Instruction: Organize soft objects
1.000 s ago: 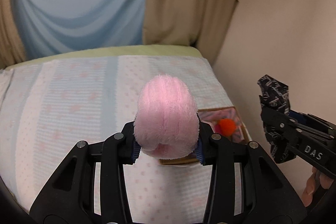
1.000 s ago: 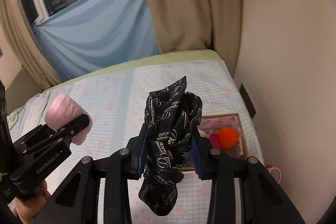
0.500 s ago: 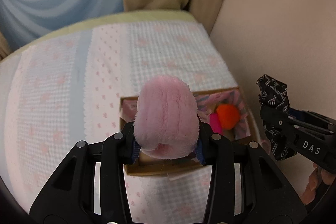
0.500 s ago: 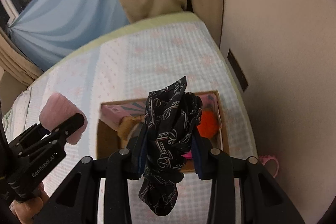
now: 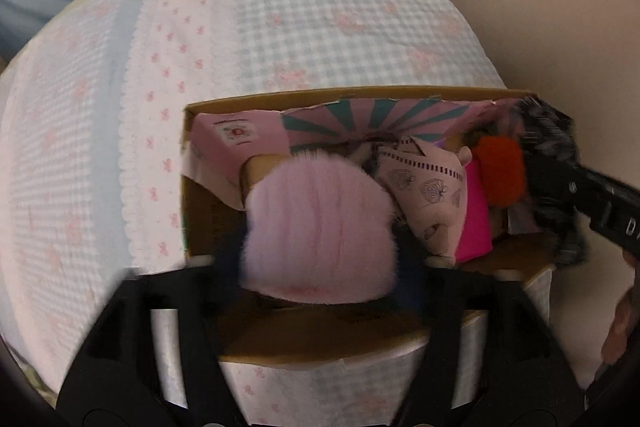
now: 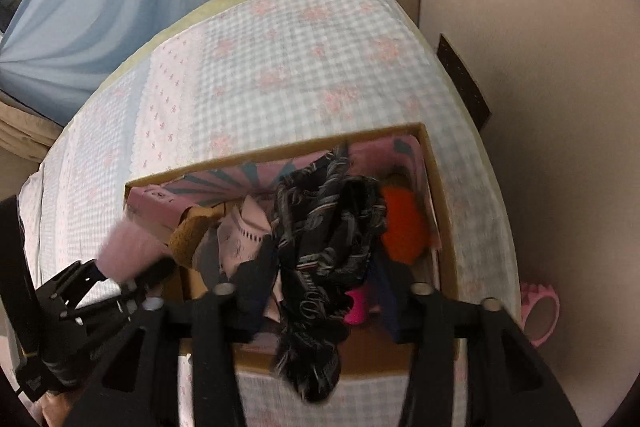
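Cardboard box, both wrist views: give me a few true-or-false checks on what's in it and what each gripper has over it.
1. The pink plush sits between the left gripper's opening jaws, over the box. True.
2. The right gripper has a white towel. False: a black patterned cloth hangs between its opening jaws.
3. An orange pom-pom lies inside the box. True.
4. The box is empty. False: it holds the pom-pom, a pink printed cloth and more.
5. The box stands on a bare wooden floor. False: it rests on a checked bedcover.
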`<action>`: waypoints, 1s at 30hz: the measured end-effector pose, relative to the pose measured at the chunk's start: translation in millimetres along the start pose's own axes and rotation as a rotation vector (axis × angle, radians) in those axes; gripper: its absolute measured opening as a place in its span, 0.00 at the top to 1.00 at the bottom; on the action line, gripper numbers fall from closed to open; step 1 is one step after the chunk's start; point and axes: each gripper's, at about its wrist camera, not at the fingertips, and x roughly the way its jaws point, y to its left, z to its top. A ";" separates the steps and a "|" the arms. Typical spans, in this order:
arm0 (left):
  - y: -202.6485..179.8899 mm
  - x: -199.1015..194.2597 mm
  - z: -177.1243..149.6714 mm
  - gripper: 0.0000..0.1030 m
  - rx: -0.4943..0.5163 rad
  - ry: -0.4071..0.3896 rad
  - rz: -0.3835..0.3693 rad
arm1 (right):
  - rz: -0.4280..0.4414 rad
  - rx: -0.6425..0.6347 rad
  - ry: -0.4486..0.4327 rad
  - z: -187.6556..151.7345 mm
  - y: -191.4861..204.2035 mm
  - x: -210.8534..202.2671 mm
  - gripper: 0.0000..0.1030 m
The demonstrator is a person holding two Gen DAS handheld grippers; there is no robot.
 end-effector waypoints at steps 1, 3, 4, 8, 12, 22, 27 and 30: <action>-2.1 -0.6 -0.5 0.00 0.017 0.004 0.007 | -0.001 -0.004 0.002 3.1 0.1 2.1 0.36; -6.4 -1.3 -4.2 0.00 0.040 0.018 0.013 | -0.022 -0.003 0.018 6.6 -0.3 5.8 0.00; -7.3 -0.5 -5.3 0.00 0.044 0.031 0.016 | -0.029 -0.003 0.024 7.2 -1.1 5.9 0.00; -4.1 -0.5 -16.0 0.00 0.036 0.048 0.023 | -0.066 0.002 0.028 3.6 -4.7 2.4 0.00; 0.2 -5.8 -21.6 0.00 0.016 0.044 0.014 | -0.047 0.017 0.032 1.2 -8.6 -2.1 0.00; 1.9 -54.3 -23.5 0.00 0.031 -0.045 0.003 | -0.056 0.017 -0.019 -9.8 9.2 -45.6 0.00; 10.4 -126.0 -27.3 0.00 0.026 -0.183 0.024 | -0.051 -0.025 -0.083 -16.8 41.7 -99.6 0.00; 23.4 -176.7 -32.0 0.00 0.013 -0.260 0.019 | -0.038 -0.059 -0.133 -23.9 70.6 -142.2 0.00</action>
